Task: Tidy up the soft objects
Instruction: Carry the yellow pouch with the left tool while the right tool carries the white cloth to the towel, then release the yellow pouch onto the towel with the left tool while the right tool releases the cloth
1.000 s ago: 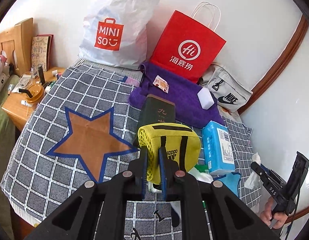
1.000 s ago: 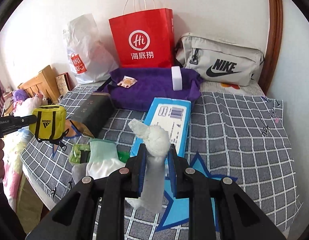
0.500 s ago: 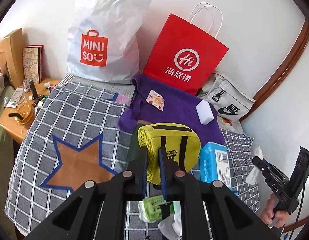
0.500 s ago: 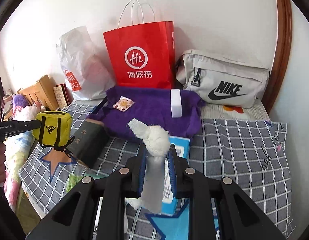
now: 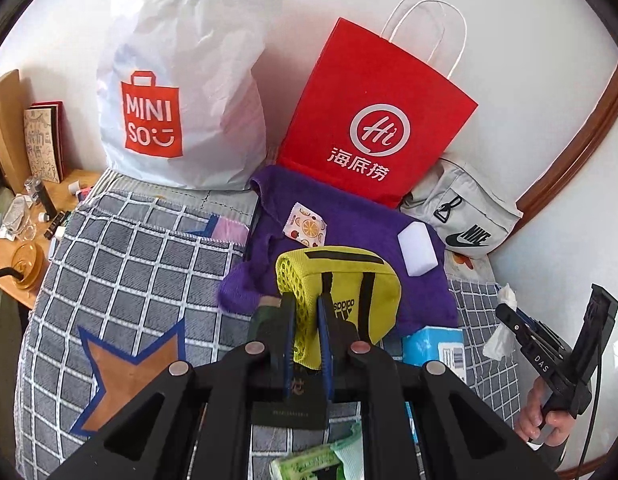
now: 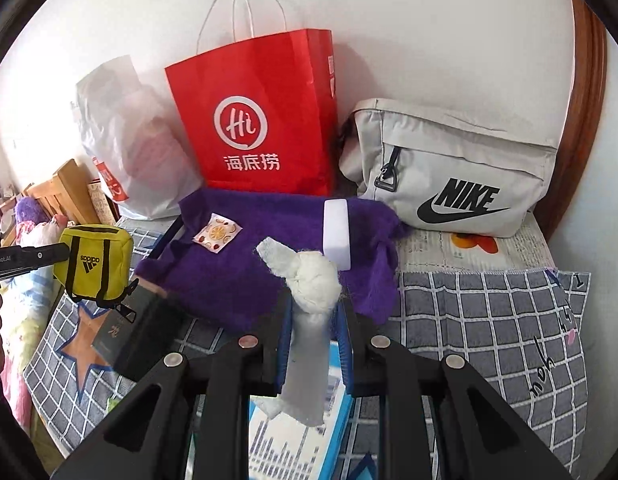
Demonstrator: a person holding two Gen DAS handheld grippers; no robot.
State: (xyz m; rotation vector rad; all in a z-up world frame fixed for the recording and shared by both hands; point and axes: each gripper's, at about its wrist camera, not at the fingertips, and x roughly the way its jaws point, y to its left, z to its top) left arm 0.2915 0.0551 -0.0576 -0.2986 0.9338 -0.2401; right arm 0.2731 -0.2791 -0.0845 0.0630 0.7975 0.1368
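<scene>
Bare checked blanket [image 6: 489, 320] beside purple towel [image 6: 245, 272]

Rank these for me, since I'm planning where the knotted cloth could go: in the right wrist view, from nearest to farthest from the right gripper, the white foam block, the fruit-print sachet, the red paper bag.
1. White foam block: just beyond the right gripper, slightly right, on the purple towel.
2. Fruit-print sachet: farther left on the towel.
3. Red paper bag: at the back, against the wall.
</scene>
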